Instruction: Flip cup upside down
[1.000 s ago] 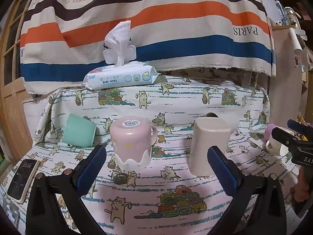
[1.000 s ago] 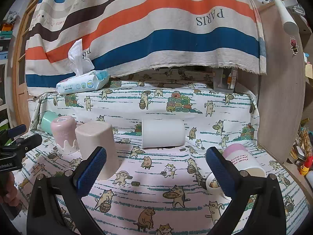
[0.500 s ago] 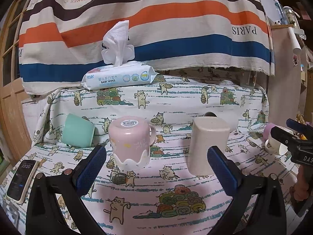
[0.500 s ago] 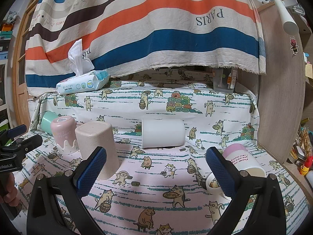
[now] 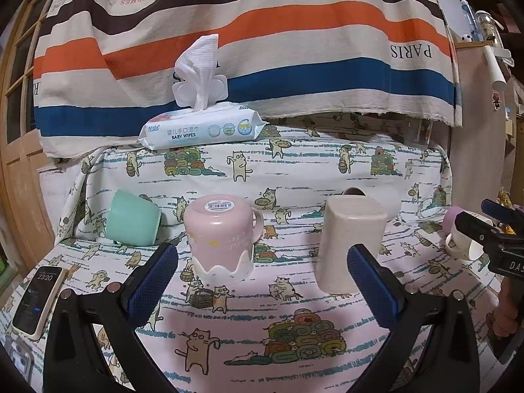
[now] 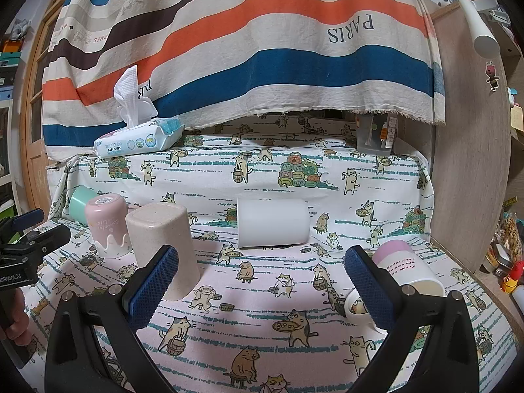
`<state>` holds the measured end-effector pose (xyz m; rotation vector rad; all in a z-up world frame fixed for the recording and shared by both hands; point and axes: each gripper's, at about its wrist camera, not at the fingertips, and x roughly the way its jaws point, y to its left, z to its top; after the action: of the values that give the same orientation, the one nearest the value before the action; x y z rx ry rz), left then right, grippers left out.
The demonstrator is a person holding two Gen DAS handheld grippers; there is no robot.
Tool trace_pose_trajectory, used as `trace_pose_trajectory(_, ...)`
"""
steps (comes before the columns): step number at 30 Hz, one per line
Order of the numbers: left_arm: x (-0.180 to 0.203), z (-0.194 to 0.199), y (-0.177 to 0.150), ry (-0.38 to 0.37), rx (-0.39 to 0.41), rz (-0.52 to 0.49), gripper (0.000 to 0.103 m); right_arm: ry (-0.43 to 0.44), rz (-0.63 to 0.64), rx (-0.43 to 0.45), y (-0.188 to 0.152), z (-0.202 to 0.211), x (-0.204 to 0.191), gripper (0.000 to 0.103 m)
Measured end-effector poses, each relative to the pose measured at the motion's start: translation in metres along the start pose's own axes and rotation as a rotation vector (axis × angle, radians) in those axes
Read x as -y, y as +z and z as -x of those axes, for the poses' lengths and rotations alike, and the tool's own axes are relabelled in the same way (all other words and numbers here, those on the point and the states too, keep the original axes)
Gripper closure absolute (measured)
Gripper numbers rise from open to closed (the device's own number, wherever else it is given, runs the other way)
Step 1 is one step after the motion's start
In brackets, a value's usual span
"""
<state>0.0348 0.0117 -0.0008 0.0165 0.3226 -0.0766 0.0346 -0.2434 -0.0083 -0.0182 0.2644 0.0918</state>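
Left gripper: jaws spread wide, empty. Right gripper: same, holding nothing. Pink cup and beige cup stand mouth-down at 11 and 1 o'clock of the left gripper. White cup lies on its side at 12 o'clock of the right gripper. Lilac cup at 3 o'clock, apparently tipped over. Green cup tilted at 10 o'clock. All on cat-print cloth.

Your left gripper has drifted slightly: against the baby wipes pack, the pink cup and beige cup sit marginally further left in its view.
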Motion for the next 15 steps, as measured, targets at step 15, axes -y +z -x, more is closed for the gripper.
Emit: trace_pose_trajectory(15, -0.0012, 0.0009, -0.0001, 0.002, -0.004, 0.001, 0.000, 0.000, 0.000, 0.001, 0.0000, 0.0002, 0.0004, 0.001)
